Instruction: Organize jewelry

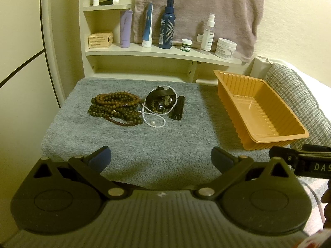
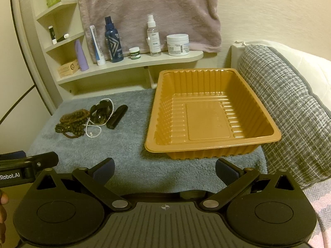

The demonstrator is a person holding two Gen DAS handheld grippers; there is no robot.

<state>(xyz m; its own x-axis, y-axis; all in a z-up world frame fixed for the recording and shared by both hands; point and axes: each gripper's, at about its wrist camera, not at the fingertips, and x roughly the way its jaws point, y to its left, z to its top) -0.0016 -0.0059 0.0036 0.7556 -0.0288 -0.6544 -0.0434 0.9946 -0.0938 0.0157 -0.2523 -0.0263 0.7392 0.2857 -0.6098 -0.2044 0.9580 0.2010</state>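
Left wrist view: your left gripper and right gripper both gape wide, empty; beads beside tray.

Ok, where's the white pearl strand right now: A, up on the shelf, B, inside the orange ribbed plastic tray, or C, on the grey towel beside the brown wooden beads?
C: the white pearl strand lies on the grey towel beside the brown wooden beads; the orange ribbed plastic tray holds nothing.
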